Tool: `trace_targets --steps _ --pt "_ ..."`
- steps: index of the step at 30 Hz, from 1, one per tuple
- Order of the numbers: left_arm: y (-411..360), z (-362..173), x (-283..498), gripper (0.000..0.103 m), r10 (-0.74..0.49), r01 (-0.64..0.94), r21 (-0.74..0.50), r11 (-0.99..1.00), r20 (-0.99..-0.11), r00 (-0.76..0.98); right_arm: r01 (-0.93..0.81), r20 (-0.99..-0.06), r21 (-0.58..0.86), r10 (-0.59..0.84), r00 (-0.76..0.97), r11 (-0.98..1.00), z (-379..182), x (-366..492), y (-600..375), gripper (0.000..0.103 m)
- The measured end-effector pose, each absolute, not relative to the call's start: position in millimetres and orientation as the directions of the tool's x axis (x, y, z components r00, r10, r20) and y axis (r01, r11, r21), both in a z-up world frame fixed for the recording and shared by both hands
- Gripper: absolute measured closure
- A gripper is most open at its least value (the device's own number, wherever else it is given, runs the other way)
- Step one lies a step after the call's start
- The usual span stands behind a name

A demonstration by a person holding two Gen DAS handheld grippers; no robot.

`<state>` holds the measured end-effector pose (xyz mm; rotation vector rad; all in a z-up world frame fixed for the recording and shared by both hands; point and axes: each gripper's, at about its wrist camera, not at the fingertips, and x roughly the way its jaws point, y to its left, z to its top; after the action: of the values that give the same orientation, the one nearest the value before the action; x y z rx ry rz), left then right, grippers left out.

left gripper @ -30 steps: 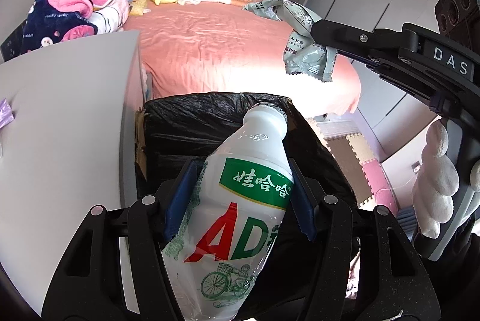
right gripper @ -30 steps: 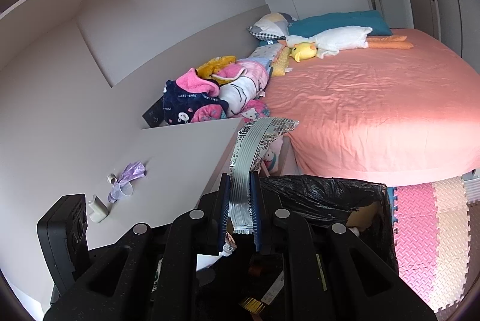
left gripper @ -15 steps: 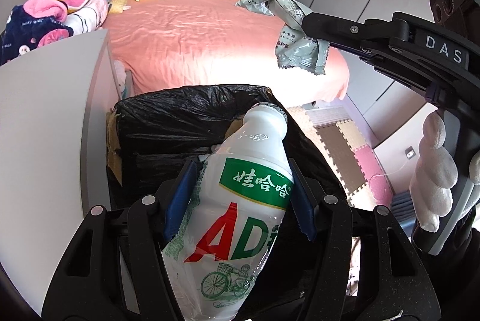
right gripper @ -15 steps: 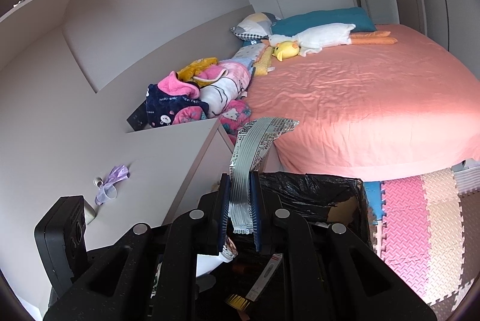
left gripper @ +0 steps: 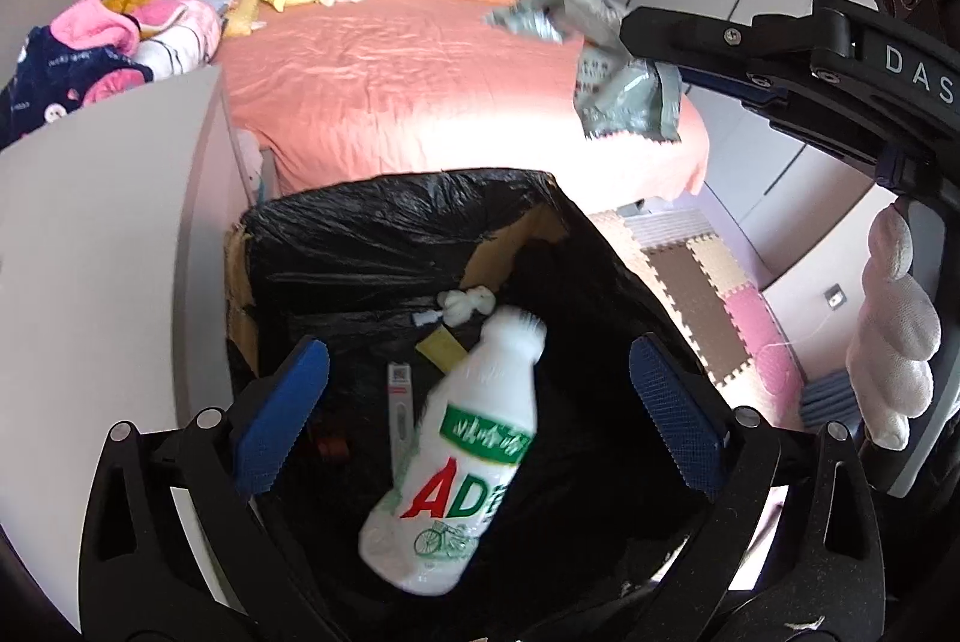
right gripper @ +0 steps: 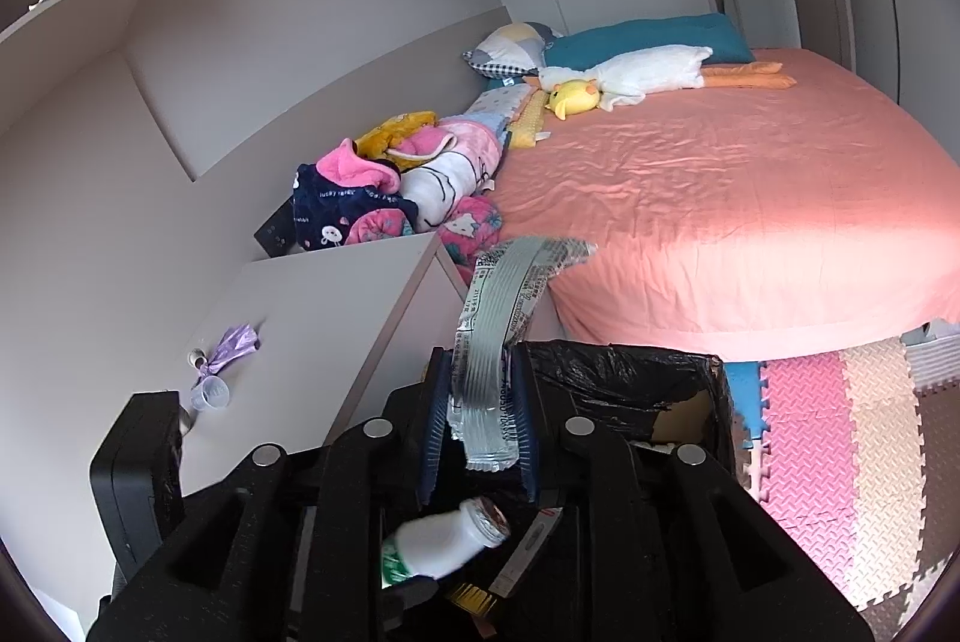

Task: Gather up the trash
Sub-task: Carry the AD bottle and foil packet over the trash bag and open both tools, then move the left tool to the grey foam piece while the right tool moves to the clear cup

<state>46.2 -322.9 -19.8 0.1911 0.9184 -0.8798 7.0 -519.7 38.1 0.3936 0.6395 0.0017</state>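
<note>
A white AD drink bottle (left gripper: 462, 462) drops free inside the black-lined bin (left gripper: 390, 222), clear of both blue pads. My left gripper (left gripper: 477, 348) is above the bin and its jaws are opening wide, with only the falling bottle below them. The bottle (right gripper: 444, 540) also shows low in the right wrist view. My right gripper (right gripper: 480, 360) hangs over the bin's rim (right gripper: 600, 378). Its jaws are opening, and a crinkled silver wrapper (right gripper: 510, 270) still stands loosely between the pads. The left wrist view shows that wrapper (left gripper: 624, 90) hanging at the upper right.
A white cabinet top (right gripper: 312, 312) stands left of the bin, with a purple scrap (right gripper: 237, 342) and a small cup (right gripper: 210, 393) on it. Behind is a pink bed (right gripper: 720, 198) with clothes piled at its side. Foam mats (right gripper: 840, 432) cover the floor on the right.
The left jaws have spread wide and the bottle has slipped out, dropping into the bin. The right pads have parted a little around the wrapper.
</note>
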Motion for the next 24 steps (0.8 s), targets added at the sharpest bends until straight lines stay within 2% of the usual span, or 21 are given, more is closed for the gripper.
trace_targets --steps 1,2,24 --pt "-320.7 -17.8 46.7 0.006 -0.581 0.73 -0.206 0.652 -0.754 0.307 0.128 -0.577 0.35 0.106 0.81 0.928 39.1 5.4 -519.8 0.05" --pt "-318.5 -16.2 47.8 0.006 -0.581 0.725 -0.204 0.658 -0.75 0.316 0.134 -0.573 0.343 0.094 0.814 0.93 40.3 3.8 -519.6 0.043" --pt "-276.9 -13.3 63.2 0.006 -0.545 0.659 -0.188 0.728 -0.742 0.39 0.084 -0.598 0.335 0.143 0.789 0.938 36.0 17.4 -493.7 0.043"
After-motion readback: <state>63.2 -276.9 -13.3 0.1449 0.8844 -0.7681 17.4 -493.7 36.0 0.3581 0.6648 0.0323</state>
